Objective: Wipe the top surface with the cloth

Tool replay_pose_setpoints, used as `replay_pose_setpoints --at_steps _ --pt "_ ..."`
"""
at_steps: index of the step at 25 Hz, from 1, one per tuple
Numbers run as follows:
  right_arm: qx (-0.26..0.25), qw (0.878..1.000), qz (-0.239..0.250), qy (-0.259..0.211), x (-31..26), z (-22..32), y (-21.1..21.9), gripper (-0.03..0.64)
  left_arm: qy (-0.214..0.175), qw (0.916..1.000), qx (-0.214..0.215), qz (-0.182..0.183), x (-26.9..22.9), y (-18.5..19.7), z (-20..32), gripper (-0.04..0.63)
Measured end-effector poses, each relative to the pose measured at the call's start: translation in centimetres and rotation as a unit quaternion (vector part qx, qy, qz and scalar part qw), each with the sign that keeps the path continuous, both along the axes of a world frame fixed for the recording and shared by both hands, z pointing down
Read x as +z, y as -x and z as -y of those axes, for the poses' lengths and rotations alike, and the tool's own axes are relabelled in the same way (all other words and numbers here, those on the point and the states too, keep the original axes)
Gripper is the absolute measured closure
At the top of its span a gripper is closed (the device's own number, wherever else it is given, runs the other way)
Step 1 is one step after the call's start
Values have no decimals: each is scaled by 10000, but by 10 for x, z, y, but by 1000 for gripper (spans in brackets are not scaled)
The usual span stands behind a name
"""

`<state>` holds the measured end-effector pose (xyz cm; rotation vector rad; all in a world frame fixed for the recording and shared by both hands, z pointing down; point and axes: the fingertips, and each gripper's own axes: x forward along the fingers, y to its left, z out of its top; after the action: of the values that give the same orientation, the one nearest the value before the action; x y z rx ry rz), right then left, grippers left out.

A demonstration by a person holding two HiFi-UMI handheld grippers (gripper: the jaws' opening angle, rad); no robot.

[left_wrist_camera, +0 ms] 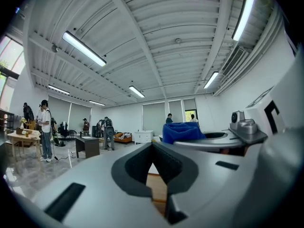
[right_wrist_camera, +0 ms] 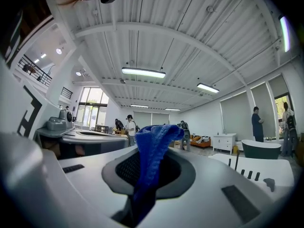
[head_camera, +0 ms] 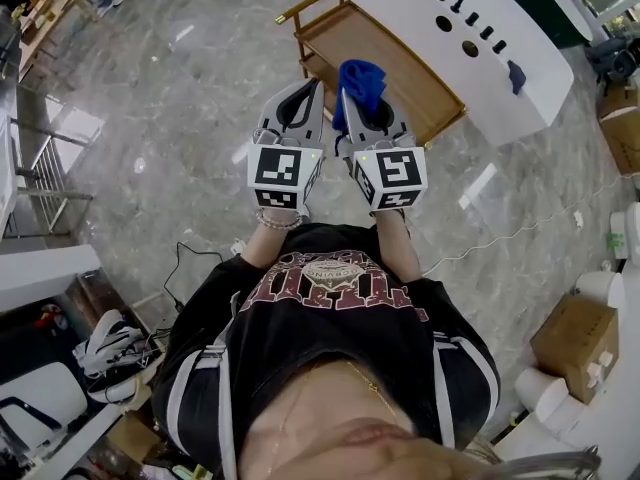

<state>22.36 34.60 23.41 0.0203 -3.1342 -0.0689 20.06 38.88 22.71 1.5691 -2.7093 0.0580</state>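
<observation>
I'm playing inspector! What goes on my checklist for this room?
Surface: the wooden table top looks bare.
Job's things: blue cloth, pinched in the right gripper.
Clutter: nothing seen on the table; a cardboard box sits on the floor.
Grippers: left gripper shut and empty; right gripper shut on the blue cloth.
Cables: a black cable and a white cable lie on the floor.
Surroundings: marble floor, a white counter beside the table, and people far across the room.
</observation>
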Motion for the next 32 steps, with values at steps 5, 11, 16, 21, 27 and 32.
replay_pose_setpoints --at_steps 5,11,16,21,27,32 --pt "147 9999 7 -2 1 -4 32 561 -6 9998 178 5 1 32 0 549" --pt "352 9994 -18 75 7 -14 59 561 124 9991 407 20 8 57 -6 549" --pt "534 9985 -116 90 12 -18 71 561 181 9984 520 -90 15 74 -10 549" --pt "563 9983 -166 51 11 -16 81 561 155 9981 552 -227 19 86 -6 549" --pt "581 9981 -200 -24 11 -3 100 561 137 9982 545 -216 20 103 5 551" --pt "516 9984 -236 74 17 17 129 561 180 9983 484 -272 24 129 23 551"
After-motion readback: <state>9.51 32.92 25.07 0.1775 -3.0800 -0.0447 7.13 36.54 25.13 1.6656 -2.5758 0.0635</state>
